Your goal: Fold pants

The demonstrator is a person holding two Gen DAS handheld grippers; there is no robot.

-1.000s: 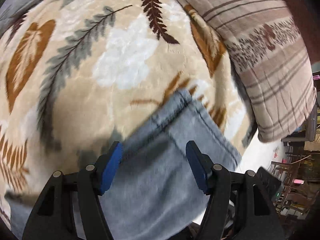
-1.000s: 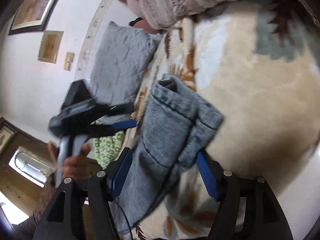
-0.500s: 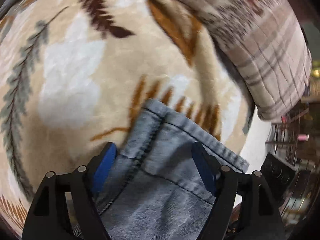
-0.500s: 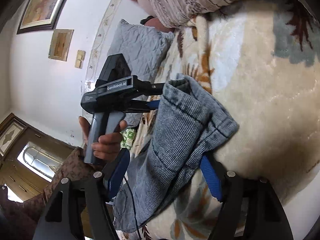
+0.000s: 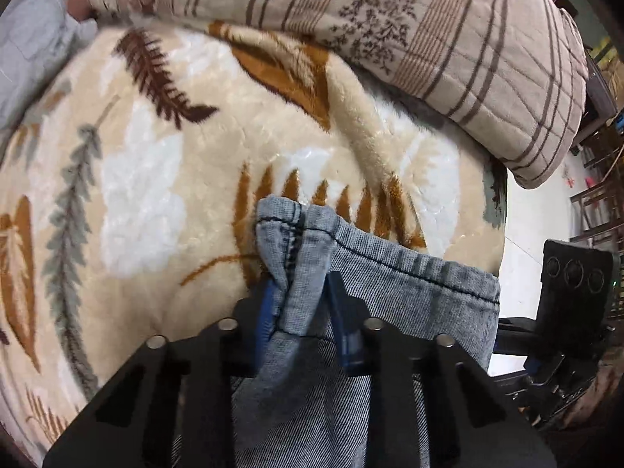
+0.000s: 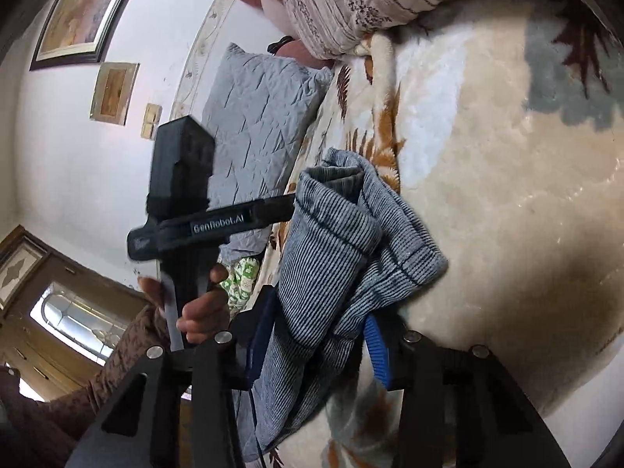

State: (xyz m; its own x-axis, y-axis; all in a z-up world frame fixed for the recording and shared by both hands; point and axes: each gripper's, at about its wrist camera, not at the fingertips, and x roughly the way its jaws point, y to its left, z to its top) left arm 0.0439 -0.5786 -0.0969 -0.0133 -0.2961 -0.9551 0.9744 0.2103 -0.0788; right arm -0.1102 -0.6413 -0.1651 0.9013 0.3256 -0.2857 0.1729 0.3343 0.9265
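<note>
The pants [image 5: 390, 280] are light blue denim, lying on a cream leaf-print blanket [image 5: 156, 163]. In the left wrist view my left gripper [image 5: 302, 312] is shut on the hem corner of the pants, the cloth bunched between the blue pads. In the right wrist view the pants [image 6: 331, 257] hang folded between the pads of my right gripper [image 6: 316, 335], whose jaws have narrowed around the cloth; contact of the pads is unclear. The left gripper [image 6: 280, 204] shows there too, clamped on the upper hem corner.
A striped beige quilt [image 5: 429, 27] lies along the far side of the blanket. A grey quilted pillow [image 6: 257, 117] leans against the white wall. The bed edge and floor [image 5: 526, 214] are at the right. Framed pictures [image 6: 85, 11] hang on the wall.
The left gripper has closed from wide open onto the hem corner of the pants. The right gripper's jaws have narrowed around the cloth. The pants edge has lifted a little.
</note>
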